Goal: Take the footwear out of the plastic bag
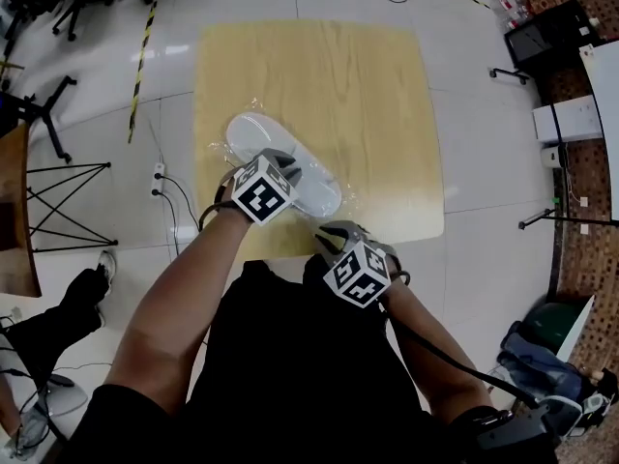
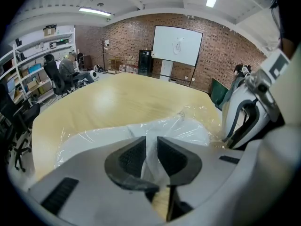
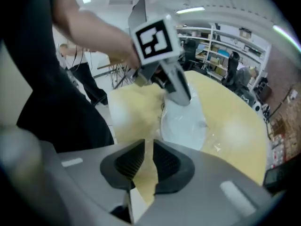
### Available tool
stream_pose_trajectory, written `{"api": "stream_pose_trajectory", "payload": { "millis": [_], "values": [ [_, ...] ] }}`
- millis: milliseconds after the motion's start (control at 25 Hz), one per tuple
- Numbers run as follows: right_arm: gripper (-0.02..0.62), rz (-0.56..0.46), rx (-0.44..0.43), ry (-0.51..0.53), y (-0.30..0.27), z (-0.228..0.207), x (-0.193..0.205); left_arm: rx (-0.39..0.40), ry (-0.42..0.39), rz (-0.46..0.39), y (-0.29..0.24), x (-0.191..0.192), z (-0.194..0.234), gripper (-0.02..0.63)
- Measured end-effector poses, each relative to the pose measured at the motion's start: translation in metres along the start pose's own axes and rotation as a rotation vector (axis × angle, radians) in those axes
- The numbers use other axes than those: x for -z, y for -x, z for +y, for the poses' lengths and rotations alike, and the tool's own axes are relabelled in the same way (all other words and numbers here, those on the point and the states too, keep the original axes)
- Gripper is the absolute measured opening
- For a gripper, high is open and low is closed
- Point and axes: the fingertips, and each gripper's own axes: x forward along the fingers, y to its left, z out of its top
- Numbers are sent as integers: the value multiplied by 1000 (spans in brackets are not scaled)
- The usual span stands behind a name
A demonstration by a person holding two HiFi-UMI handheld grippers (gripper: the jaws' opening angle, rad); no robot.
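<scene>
Holding right tool [image 3: 149, 155] low over the surface's [image 1: 368, 95] near edge, close to the body, jaws narrowly apart with nothing between them, only the yellow top showing through the gap. Pinching with left tool [image 2: 151, 150], just ahead and to the left, jaws narrow and pressing on a fold of bag [image 2: 190, 119], white material bunching between the pads [image 2: 129, 157]; not clear whether film alone or slipper cloth too. Leaving slipper [image 1: 259, 135] inside the clear film, lying flat and diagonally in the near-left part of the surface, one end pointing toward the left edge, the other toward the near edge beside the right tool. Reaching out with bare forearms [image 1: 184, 298] over a dark shirt [image 1: 290, 356]. Standing on pale tiled floor [image 1: 484, 162], power strip [image 1: 159, 174] lying just off the surface's left edge.
</scene>
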Motion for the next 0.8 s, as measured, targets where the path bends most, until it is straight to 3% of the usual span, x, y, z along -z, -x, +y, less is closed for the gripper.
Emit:
{"api": "stream_pose_trajectory", "payload": {
  "millis": [120,320,440,560,680,800],
  "values": [
    [35,71,31,23,-5,7,34,7,-5,5,0,-1,-1,74],
    [35,87,55,-160,27,1,81,-5,22,-23,1,2,3,63],
    [29,-22,121,-247,50,-24,58,4,32,-28,1,0,5,61],
    [31,-111,192,-251,36,-53,23,2,38,-24,6,3,6,60],
    [49,-84,223,-205,4,-72,15,-9,19,-24,4,3,8,61],
    [55,-39,196,-215,-5,-66,29,-14,3,-17,3,3,6,59]
  ]
}}
